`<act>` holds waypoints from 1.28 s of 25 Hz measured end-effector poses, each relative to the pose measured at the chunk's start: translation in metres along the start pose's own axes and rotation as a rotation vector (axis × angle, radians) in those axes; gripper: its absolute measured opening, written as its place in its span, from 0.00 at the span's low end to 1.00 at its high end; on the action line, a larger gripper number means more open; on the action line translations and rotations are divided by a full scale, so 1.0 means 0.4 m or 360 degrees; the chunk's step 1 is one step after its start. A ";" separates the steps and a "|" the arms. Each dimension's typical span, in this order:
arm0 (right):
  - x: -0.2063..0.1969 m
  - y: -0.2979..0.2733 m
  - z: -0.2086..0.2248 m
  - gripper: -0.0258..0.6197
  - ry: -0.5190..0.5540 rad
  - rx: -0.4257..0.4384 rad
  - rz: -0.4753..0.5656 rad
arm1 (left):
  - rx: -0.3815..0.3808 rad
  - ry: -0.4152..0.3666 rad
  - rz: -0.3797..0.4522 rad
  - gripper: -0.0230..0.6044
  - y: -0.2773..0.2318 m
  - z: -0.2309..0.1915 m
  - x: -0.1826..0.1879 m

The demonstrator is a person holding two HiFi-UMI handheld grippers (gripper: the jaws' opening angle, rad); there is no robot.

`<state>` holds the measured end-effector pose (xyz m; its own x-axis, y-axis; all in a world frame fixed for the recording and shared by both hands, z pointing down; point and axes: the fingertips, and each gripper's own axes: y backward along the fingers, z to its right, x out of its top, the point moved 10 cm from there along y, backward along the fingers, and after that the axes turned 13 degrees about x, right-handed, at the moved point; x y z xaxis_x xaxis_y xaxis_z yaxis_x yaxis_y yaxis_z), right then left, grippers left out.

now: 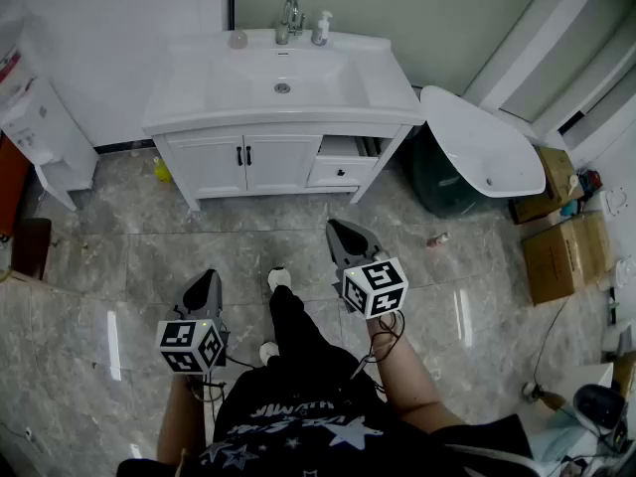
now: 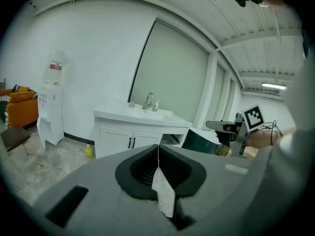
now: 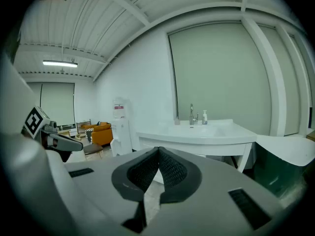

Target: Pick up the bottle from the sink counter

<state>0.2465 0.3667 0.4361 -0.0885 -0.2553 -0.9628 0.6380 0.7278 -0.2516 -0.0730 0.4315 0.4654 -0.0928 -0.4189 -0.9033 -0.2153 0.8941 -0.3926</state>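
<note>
A small white pump bottle (image 1: 322, 28) stands at the back of the white sink counter (image 1: 388, 97), just right of the faucet (image 1: 289, 18). It also shows far off as the bottle (image 2: 156, 105) in the left gripper view and the bottle (image 3: 204, 117) in the right gripper view. My left gripper (image 1: 206, 279) hangs over the floor well short of the vanity, jaws shut and empty (image 2: 158, 146). My right gripper (image 1: 341, 229) is a little nearer the cabinet, also shut on nothing (image 3: 158, 149).
A water dispenser (image 1: 35, 132) stands left of the vanity, and a yellow bottle (image 1: 161, 170) sits on the floor by its left leg. One vanity drawer (image 1: 343, 147) is open. A loose white basin (image 1: 482, 142) and cardboard boxes (image 1: 561, 256) lie to the right.
</note>
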 end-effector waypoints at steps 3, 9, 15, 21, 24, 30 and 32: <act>0.004 0.013 -0.017 0.04 0.0011 0.0009 0.0001 | -0.0002 -0.0014 0.0014 0.07 0.014 0.004 0.005; -0.002 0.026 -0.037 0.04 0.0002 0.0011 -0.0007 | -0.0001 -0.0015 0.0012 0.07 0.044 0.001 -0.003; 0.009 0.005 -0.050 0.04 0.0036 0.0038 -0.0013 | 0.0044 0.0011 0.0009 0.07 0.054 -0.030 -0.011; 0.043 -0.030 -0.033 0.04 0.0025 0.0022 0.0108 | 0.0055 -0.0004 0.0055 0.07 0.029 -0.059 0.030; 0.056 -0.062 -0.016 0.06 0.0024 0.0039 0.0130 | 0.0061 -0.0009 0.0059 0.07 -0.002 -0.075 0.050; 0.078 -0.155 0.068 0.29 -0.0044 0.0035 0.0150 | 0.0059 -0.0027 0.0053 0.07 -0.097 -0.099 0.092; 0.082 -0.205 0.102 0.39 -0.0075 0.0047 0.0139 | 0.0071 -0.0031 0.0039 0.07 -0.141 -0.113 0.108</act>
<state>0.2223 0.2727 0.4293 0.0044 -0.2218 -0.9751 0.6642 0.7295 -0.1629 -0.1089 0.3558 0.4562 -0.0788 -0.3940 -0.9157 -0.1695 0.9105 -0.3772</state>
